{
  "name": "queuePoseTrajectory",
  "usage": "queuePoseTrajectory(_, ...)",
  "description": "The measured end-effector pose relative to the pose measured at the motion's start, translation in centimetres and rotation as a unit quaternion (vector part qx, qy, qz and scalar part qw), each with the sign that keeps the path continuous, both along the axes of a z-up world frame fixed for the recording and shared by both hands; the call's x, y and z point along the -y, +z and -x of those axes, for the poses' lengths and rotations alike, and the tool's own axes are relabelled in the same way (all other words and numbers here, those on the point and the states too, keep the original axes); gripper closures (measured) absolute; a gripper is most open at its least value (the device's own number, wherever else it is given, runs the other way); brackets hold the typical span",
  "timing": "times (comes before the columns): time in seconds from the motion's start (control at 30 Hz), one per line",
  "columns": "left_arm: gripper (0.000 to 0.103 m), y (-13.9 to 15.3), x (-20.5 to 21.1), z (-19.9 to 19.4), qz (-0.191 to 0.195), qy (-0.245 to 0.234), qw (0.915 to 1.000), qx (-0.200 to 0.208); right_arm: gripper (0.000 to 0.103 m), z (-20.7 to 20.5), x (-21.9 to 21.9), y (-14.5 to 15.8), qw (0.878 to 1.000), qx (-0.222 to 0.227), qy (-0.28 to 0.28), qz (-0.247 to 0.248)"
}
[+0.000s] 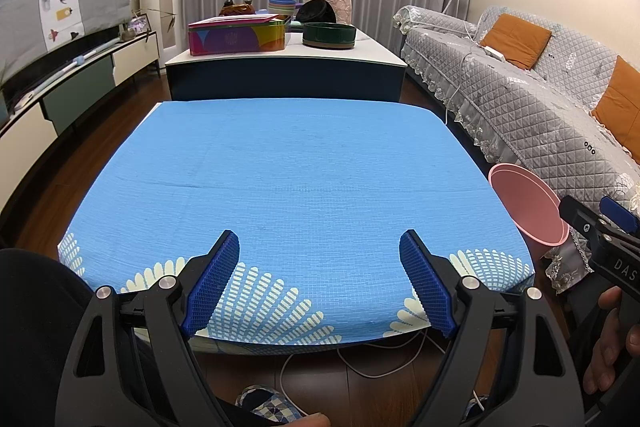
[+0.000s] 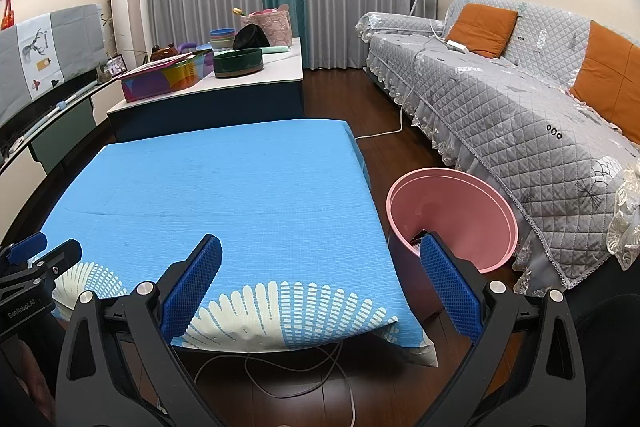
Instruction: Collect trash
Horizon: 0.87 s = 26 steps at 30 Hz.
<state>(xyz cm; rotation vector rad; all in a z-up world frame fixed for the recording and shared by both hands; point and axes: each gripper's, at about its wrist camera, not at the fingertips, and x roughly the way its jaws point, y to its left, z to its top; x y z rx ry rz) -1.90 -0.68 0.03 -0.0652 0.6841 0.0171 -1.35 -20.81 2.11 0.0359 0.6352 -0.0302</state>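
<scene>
1. Nearest the lens, the left gripper (image 1: 319, 267) stands with its blue ribbed pads spread wide and nothing between them, poised over the near edge of the blue tablecloth (image 1: 296, 179).
2. The right gripper (image 2: 320, 281) is likewise released, jaws wide apart and bare, over the near right corner of that same cloth; its right finger (image 2: 446, 283) overlaps the view of the pink bin (image 2: 452, 215).
3. The pink bin stands on the wooden floor just beside the right edge of the blue-clothed table, between it and the grey quilted sofa (image 2: 520, 115).
4. Its inside is mostly bare pink; something small and pale shows low inside, behind the finger, too hidden to tell what.
5. No trash can be made out on the cloth's top.
6. Beyond the far edge of the cloth is a white-topped coffee table (image 1: 288, 61) bearing a colourful tin (image 1: 236, 37) and a dark green round box (image 1: 329, 35).
7. White cables (image 2: 280, 367) loop on the floor under the cloth's near edge.
</scene>
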Motion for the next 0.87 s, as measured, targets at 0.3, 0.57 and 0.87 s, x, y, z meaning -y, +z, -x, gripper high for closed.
queuePoseTrajectory(0.3, 0.023, -0.01, -0.04, -0.03, 0.001, 0.0, 1.0, 0.0, 0.005, 0.0, 0.02, 0.0, 1.0, 0.0, 0.0, 0.0)
queuePoseTrajectory(0.57, 0.023, -0.22, 0.47, 0.25, 0.003, -0.003, 1.0, 0.0, 0.005, 0.0, 0.02, 0.0, 1.0, 0.0, 0.0, 0.0)
queuePoseTrajectory(0.87, 0.023, -0.37, 0.4, -0.15, 0.004, 0.003, 0.9999, -0.012, 0.005, -0.01, 0.01, 0.02, 1.0, -0.001, 0.0, 0.0)
